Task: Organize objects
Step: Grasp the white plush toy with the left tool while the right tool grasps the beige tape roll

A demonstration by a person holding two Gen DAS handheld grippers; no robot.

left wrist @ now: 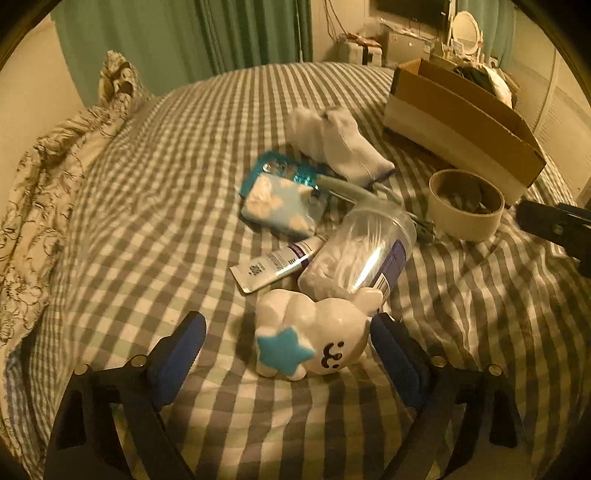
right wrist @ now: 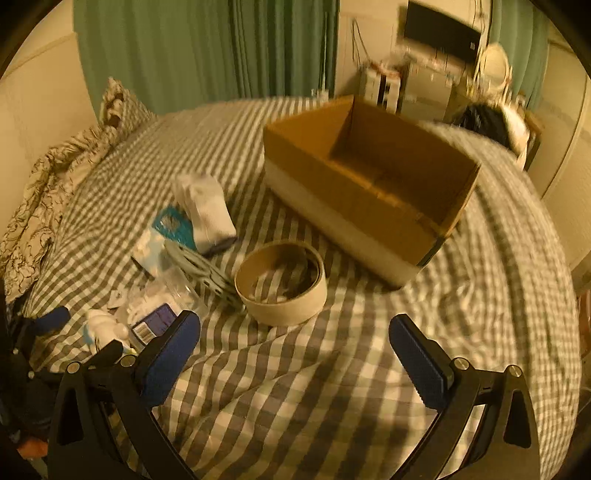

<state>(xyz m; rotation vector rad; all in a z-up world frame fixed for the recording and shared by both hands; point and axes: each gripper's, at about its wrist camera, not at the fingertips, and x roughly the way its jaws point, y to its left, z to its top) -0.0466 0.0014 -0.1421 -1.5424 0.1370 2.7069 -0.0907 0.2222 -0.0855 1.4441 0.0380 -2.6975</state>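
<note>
A white bunny figure with a blue star [left wrist: 314, 339] lies on the checked bed, between the open fingers of my left gripper [left wrist: 288, 336]; the right finger is close beside it. Behind it lie a clear cotton-swab jar [left wrist: 362, 254], a tube [left wrist: 277, 264], a blue cloud pouch [left wrist: 280, 206], white socks [left wrist: 340, 144] and a tape roll [left wrist: 465, 210]. My right gripper [right wrist: 295, 343] is open and empty above bare sheet, just in front of the tape roll [right wrist: 280, 284]. The open cardboard box [right wrist: 369, 184] stands beyond it and looks empty.
A crumpled floral duvet [left wrist: 48, 192] lies along the bed's left side. Green curtains [right wrist: 207, 51] hang behind the bed. A dresser with a mirror [left wrist: 465, 29] stands at the far right. The right gripper shows at the right edge of the left wrist view [left wrist: 554, 225].
</note>
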